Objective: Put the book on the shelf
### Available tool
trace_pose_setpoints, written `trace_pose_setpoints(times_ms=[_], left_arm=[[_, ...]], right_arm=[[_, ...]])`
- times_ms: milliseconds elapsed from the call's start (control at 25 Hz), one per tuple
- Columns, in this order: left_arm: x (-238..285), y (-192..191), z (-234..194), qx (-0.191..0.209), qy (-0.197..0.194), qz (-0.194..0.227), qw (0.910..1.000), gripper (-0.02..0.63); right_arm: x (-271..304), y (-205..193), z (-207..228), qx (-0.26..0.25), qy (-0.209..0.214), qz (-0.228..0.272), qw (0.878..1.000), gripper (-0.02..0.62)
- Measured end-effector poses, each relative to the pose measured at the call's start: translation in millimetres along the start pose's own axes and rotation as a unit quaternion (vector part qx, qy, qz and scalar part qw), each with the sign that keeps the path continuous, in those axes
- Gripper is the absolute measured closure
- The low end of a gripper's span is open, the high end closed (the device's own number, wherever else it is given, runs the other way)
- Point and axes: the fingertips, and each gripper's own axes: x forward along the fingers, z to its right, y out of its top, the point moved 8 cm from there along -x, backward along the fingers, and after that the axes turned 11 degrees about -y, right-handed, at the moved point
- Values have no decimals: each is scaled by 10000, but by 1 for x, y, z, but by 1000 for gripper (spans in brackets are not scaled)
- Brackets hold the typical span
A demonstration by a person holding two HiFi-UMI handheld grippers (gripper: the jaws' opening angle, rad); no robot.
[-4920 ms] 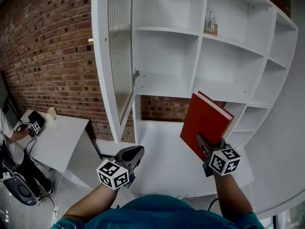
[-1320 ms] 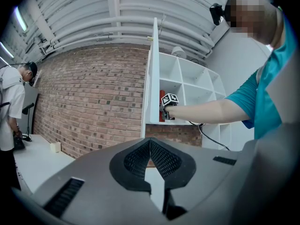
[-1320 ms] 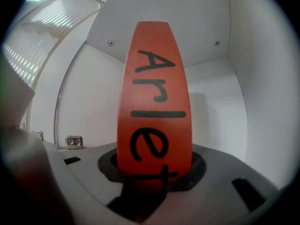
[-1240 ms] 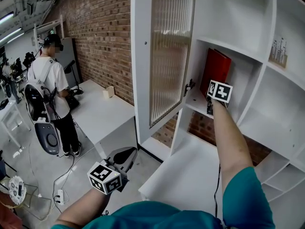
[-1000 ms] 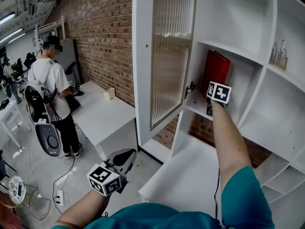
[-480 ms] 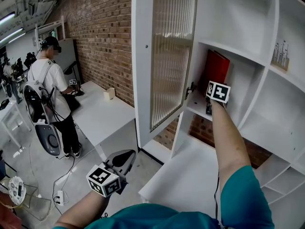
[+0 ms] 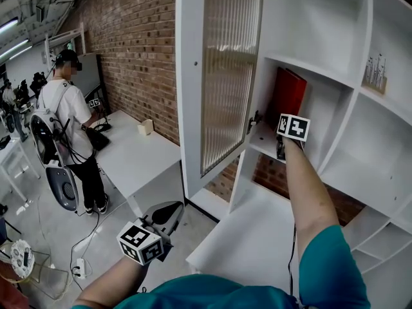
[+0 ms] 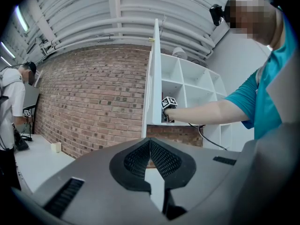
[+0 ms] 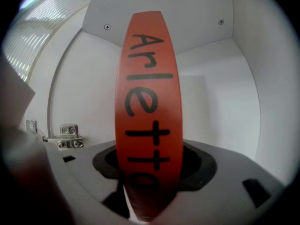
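A brick wall (image 7: 141,56) runs along the left side of the room. A white shelf unit (image 7: 322,18) stands against it, divided into open compartments. One tall door (image 7: 225,76) with a ribbed glass panel is swung open in front of the left column.

A white desk (image 7: 138,156) stands along the wall to the left of the shelf unit. A small pale block (image 7: 146,127) rests on it. A person (image 7: 64,108) in a white shirt stands at the far end of the desk.

The red book (image 7: 288,95) stands upright in the left-column compartment just behind the open door. It is near the left wall of that compartment. Its spine carries black lettering and faces outward.

The right gripper (image 7: 280,147) is held out level at the front edge of that compartment. Its jaws have just been opening. The spine of the book is between them, with a dark gap visible on each side, so the book is released. A metal hinge (image 9: 69,134) shows on the compartment wall to the left of the book.

The left gripper (image 7: 180,208) is held low, well apart from the shelf unit. Its jaws are clenched together, with nothing between them.

A small object (image 7: 374,69) sits in a compartment to the right; its kind cannot be determined.
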Motion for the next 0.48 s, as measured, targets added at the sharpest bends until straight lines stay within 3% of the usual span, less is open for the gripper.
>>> trace_pose_setpoints(times_ms=[480], left_arm=[[21,-1,23,-42,-483,33,9988,591]], right_arm=[[-91,-14,6,-12,383,301,9988,334]])
